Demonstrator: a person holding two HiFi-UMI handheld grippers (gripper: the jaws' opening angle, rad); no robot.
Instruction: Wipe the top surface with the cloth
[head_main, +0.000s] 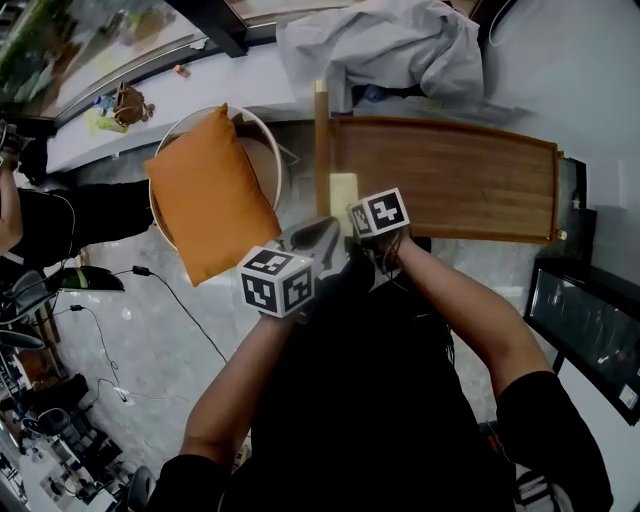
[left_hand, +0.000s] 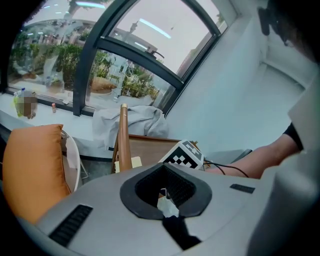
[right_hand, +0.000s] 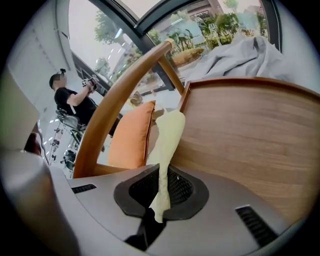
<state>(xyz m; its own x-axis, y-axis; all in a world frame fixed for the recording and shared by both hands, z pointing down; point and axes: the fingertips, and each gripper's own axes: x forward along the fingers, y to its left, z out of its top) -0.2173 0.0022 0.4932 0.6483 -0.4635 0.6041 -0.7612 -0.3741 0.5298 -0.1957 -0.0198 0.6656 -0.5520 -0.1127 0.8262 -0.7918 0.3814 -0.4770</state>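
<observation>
The wooden top (head_main: 450, 180) stretches left to right ahead of me, with a raised wooden post (head_main: 321, 140) at its left end. A pale yellow cloth (head_main: 343, 190) lies on the top's left end. My right gripper (head_main: 350, 222) is shut on that cloth (right_hand: 167, 145), which hangs from the jaws over the wood (right_hand: 250, 145) in the right gripper view. My left gripper (head_main: 322, 240) hovers just left of it, off the top's near-left corner. Its jaws (left_hand: 167, 207) are shut with nothing clearly held. The right gripper's marker cube (left_hand: 182, 155) shows in the left gripper view.
An orange cushion (head_main: 210, 195) rests on a round white chair (head_main: 265, 130) left of the top. A heap of grey fabric (head_main: 390, 45) lies beyond the far edge. A dark framed object (head_main: 590, 330) stands at right. Cables cross the floor (head_main: 180, 300). A person (right_hand: 75, 100) stands far left.
</observation>
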